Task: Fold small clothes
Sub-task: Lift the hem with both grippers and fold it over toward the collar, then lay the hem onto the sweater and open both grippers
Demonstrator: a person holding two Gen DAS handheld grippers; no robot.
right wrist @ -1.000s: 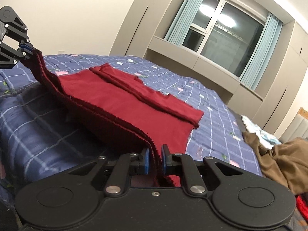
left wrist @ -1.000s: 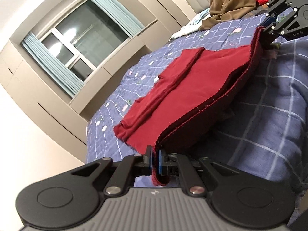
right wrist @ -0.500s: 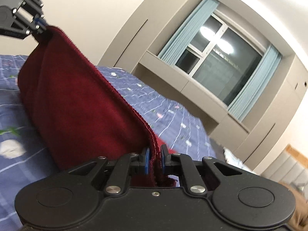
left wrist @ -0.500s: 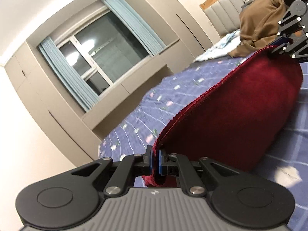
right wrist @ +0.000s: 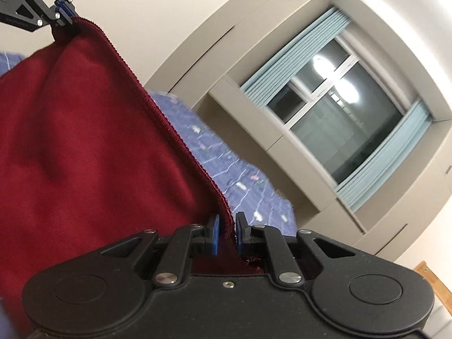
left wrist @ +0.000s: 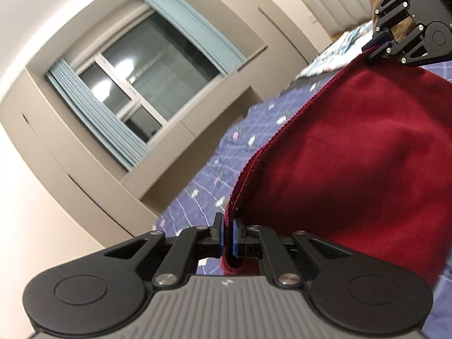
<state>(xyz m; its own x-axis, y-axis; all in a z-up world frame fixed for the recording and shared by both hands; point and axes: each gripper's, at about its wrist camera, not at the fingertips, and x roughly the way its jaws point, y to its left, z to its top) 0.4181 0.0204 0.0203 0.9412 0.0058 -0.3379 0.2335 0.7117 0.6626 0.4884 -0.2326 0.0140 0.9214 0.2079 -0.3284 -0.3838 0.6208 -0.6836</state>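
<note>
**Hem Held Taut Between Two Grippers, Panel Hanging Toward the Bed**

Left gripper (left wrist: 227, 237): jaws closed to a narrow gap, blue pads clamped on one end of the ribbed hem of the red garment (left wrist: 353, 163). A short tab of fabric protrudes below the pads.

Right gripper (right wrist: 226, 234): jaws likewise nearly closed, pads pinching the opposite end of the same hem. Neither gripper is nearer the work; each holds one corner.

Garment position: the hem runs as a near-straight line from one gripper to the other, visible in the left wrist view rising to the right gripper at upper right, and in the right wrist view rising to the left gripper at upper left. This line is the long axis of the held edge. The body of the garment hangs below it as a single panel, to the right of the left gripper and to the left of the right gripper. Whether its lower edge rests on the bed is not visible.

Beyond the hem: the blue checked bedspread (left wrist: 226, 147) extends forward of both grippers toward the window (right wrist: 339, 113).

Assessment: the fold likely requires carrying the hem forward over the bedspread and laying it down, both ends level.
</note>
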